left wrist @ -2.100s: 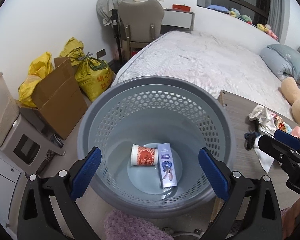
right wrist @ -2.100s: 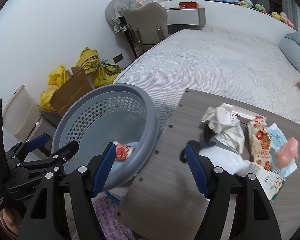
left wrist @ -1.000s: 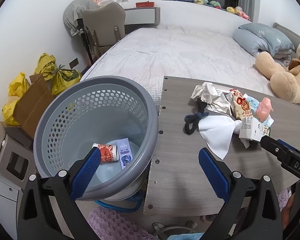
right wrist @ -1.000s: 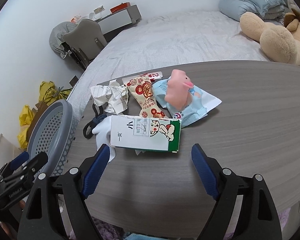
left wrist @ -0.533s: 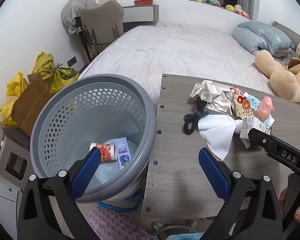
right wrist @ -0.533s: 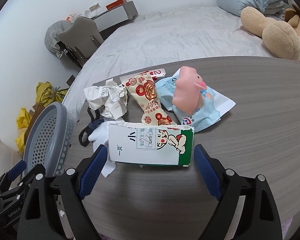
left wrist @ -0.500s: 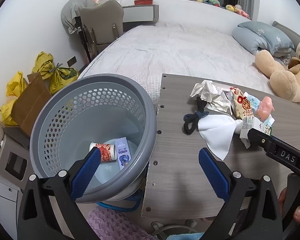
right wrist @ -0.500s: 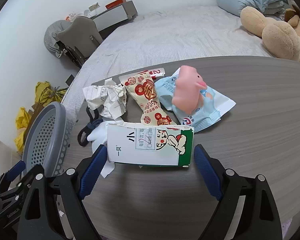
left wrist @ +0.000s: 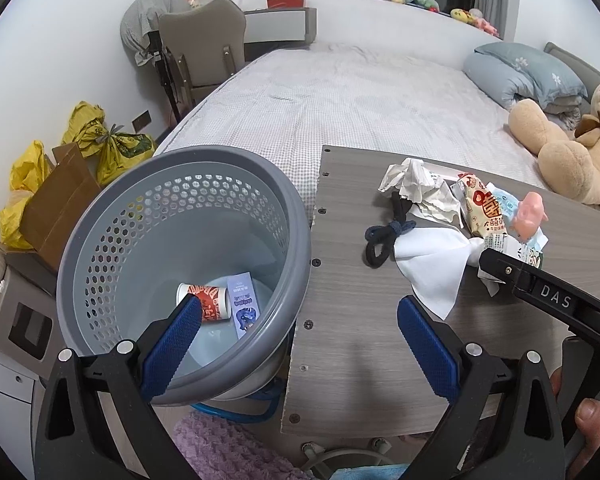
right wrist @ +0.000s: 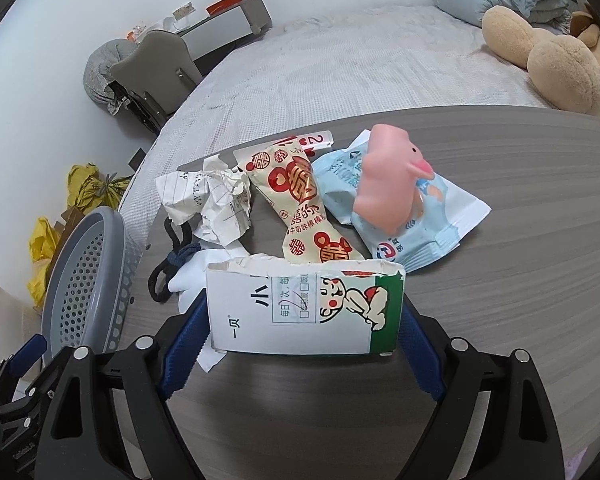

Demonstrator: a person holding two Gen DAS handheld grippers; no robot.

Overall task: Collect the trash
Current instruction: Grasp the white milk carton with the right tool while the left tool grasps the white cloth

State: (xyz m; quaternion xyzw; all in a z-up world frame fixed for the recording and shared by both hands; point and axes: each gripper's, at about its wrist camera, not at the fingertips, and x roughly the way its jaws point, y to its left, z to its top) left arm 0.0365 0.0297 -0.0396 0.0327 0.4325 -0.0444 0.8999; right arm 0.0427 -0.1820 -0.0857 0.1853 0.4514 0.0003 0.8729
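Observation:
A torn white-and-green carton (right wrist: 304,308) lies on the grey wooden table (right wrist: 500,280), between the blue pads of my right gripper (right wrist: 302,320). That gripper stands open, its pads close beside the carton's two ends. Behind the carton lie crumpled paper (right wrist: 216,204), a red-patterned snack wrapper (right wrist: 300,200), a blue wipes pack (right wrist: 420,232) and a pink toy pig (right wrist: 388,176). My left gripper (left wrist: 296,332) hangs open and empty over the grey perforated basket (left wrist: 100,240) and the table edge. The basket holds a red cup (left wrist: 208,304) and a small blue box (left wrist: 242,304).
A white cloth (left wrist: 432,256) and a dark blue cord (left wrist: 384,240) lie left of the carton. A bed (left wrist: 360,92) runs behind the table, with a teddy bear (left wrist: 560,152) on it. Yellow bags (left wrist: 112,140) and a cardboard box (left wrist: 56,208) stand by the wall.
My right gripper has moved from the basket side to the table and forward, so the carton now sits between its pads. The left gripper swung right earlier and has since held still.

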